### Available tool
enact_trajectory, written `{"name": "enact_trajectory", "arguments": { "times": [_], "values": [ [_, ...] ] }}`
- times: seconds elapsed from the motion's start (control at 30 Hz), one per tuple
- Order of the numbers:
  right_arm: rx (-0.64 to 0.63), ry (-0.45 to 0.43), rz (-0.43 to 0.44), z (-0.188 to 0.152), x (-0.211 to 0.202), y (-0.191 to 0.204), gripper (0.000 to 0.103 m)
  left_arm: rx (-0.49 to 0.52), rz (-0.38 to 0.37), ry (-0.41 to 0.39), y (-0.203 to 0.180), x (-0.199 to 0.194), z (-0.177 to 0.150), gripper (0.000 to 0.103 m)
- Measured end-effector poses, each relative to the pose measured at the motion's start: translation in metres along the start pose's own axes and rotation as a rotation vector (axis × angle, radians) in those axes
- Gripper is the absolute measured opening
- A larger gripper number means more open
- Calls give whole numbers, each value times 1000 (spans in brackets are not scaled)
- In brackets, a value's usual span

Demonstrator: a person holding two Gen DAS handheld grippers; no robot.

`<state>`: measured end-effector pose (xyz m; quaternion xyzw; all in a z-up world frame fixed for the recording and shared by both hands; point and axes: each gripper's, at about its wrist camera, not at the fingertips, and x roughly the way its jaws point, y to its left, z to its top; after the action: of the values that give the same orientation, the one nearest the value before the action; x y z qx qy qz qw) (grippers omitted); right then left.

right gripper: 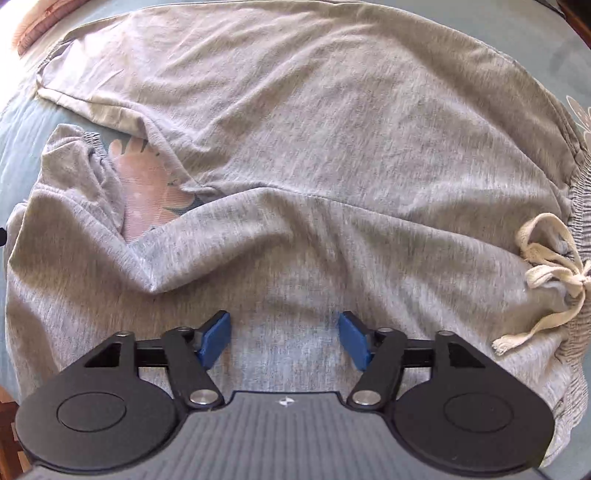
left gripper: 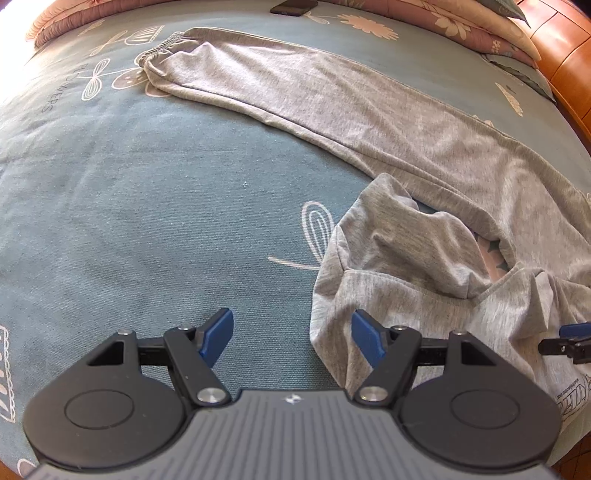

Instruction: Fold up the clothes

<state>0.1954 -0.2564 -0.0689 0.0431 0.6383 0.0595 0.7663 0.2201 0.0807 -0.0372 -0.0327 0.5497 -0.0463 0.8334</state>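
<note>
Grey sweatpants [left gripper: 369, 110] lie on a blue patterned bed sheet [left gripper: 147, 203]. One leg runs straight to its elastic cuff [left gripper: 162, 51] at the far left. The other leg [left gripper: 406, 266] is bunched up near my left gripper [left gripper: 291, 338], which is open over the sheet, its right pad just above that leg's edge. A bit of my right gripper [left gripper: 569, 339] shows at the right edge. In the right wrist view my right gripper [right gripper: 284, 338] stands open just above the pants' upper part [right gripper: 295, 147], nothing between its pads. A cream drawstring [right gripper: 546, 266] hangs at the waistband [right gripper: 576, 206] on the right.
A dark phone [left gripper: 293, 6] lies at the far edge of the bed. A pink floral quilt [left gripper: 443, 18] is piled along the back. An orange wooden headboard [left gripper: 569, 55] stands at the far right. Bare sheet stretches left of the pants.
</note>
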Motion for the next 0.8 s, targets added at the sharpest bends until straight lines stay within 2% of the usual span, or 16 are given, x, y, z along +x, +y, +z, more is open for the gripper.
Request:
{"name": "enact_trajectory", "arguments": {
  "times": [0.03,0.07,0.17,0.33,0.43,0.57,0.63,0.67,0.8],
  "values": [
    [-13,32,3,-2,4,4,101,-10,-8,1,1,1,-1,71],
    [-24,67,-16,-2,11,7,103,-19,-12,2,2,2,-2,71],
    [-68,70,-73,-2,14,16,103,-34,-24,5,4,4,-5,71],
    [-48,107,-100,4,6,15,103,-31,-32,12,10,6,-10,71],
    [-21,48,-91,13,-25,11,103,-14,-33,7,14,3,-12,72],
    [-127,-121,-35,37,-71,42,103,9,-24,8,21,1,-16,72],
    [-194,-207,25,50,-86,67,103,11,-21,6,26,-1,-18,72],
    [-238,-243,84,58,-88,88,103,11,-18,0,29,-3,-19,72],
    [-418,-245,233,80,-60,169,103,4,2,-17,43,-11,-24,72]
  ]
}}
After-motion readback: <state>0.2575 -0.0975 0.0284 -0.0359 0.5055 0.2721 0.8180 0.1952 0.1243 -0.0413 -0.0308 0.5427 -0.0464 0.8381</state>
